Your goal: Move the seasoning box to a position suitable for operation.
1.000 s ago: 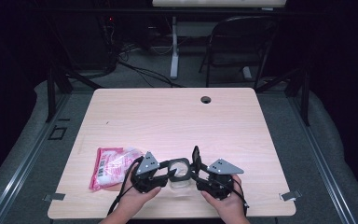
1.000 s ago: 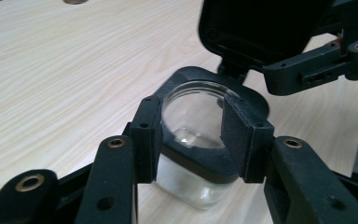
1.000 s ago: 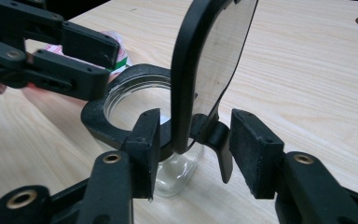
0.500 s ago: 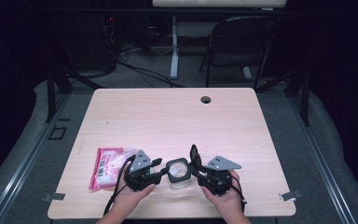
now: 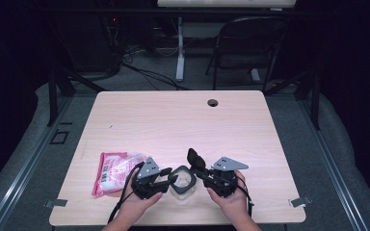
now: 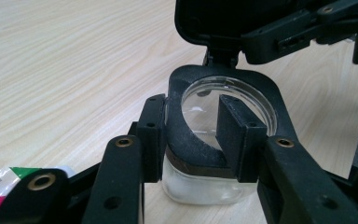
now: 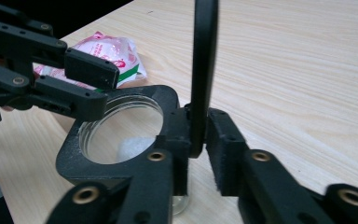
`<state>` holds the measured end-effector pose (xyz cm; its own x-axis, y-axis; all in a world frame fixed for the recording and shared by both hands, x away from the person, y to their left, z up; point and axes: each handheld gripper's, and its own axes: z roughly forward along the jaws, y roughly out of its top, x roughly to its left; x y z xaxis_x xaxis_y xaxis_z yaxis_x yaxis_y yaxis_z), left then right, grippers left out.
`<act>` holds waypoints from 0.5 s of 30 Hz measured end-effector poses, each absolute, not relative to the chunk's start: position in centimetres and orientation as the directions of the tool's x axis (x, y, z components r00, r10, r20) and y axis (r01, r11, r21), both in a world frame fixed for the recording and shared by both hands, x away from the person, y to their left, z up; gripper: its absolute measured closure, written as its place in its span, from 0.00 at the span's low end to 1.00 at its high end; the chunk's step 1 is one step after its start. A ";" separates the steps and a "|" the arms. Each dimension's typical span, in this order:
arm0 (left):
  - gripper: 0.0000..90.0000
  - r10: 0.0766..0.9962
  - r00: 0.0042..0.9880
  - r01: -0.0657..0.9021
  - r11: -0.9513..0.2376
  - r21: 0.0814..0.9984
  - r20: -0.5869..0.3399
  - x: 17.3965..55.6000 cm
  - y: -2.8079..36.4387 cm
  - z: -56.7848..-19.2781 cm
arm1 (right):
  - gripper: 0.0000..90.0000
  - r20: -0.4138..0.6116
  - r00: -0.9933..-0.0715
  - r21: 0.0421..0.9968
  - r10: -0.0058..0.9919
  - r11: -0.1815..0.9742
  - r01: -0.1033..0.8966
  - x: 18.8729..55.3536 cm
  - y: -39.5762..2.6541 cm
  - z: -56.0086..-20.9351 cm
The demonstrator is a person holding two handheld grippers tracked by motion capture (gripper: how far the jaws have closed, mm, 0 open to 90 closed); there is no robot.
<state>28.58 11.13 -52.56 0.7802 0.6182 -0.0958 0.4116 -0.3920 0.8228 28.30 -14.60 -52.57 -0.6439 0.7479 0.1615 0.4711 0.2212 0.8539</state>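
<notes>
Since the earlier frame, both grippers have been closing. The right gripper (image 5: 198, 169) now pinches the upright hinged lid (image 7: 203, 70), and the left gripper (image 6: 193, 135) clamps the black collar (image 6: 186, 140) of the clear jar (image 5: 182, 182) at the table's (image 5: 183, 120) near edge. The lid is open; filling remains. The pink glossy packet (image 5: 113, 171) lies unopened beside it.

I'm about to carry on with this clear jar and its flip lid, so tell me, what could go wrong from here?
1. The left gripper pinches only one side of the jar's black collar, one jaw inside the mouth; the jar might twist or tip.
2. The right gripper grips the upright lid near its hinge; pulling could slip or strain it.
</notes>
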 end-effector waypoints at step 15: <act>0.74 0.616 0.779 0.421 -0.378 0.825 -0.115 28.9 11.3 -52.8 | 0.89 0.151 -0.639 0.838 0.754 0.246 0.488 26.6 -15.9 -52.3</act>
